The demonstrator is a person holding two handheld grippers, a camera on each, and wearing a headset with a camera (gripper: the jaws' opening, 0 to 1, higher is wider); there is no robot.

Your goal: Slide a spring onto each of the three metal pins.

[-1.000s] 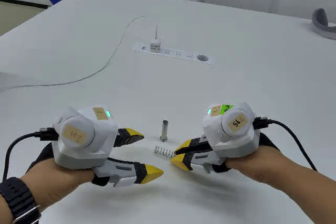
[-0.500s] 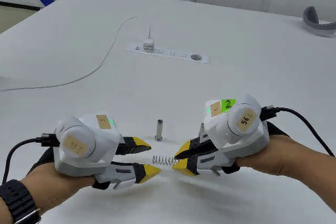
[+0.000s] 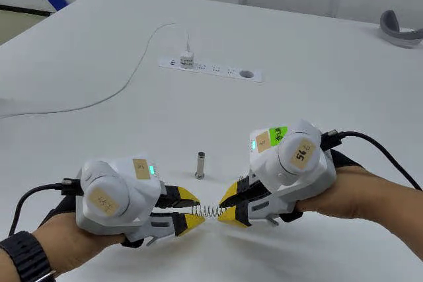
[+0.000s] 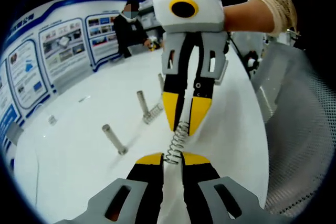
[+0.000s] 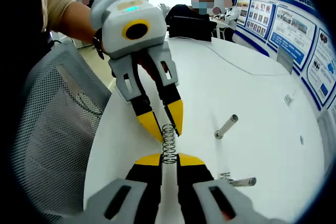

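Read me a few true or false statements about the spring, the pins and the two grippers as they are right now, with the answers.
1. A spring spans between the tips of the left gripper and the right gripper. True.
2. The pin beyond the grippers in the head view lies flat on the table. False: it stands upright.
3. In the left gripper view, the middle pin has a second spring at its base. True.
4. The power strip has nothing plugged in. False: a white plug with a cable sits in it.
5. The right gripper is wide open and empty. False: it is shut on the spring.
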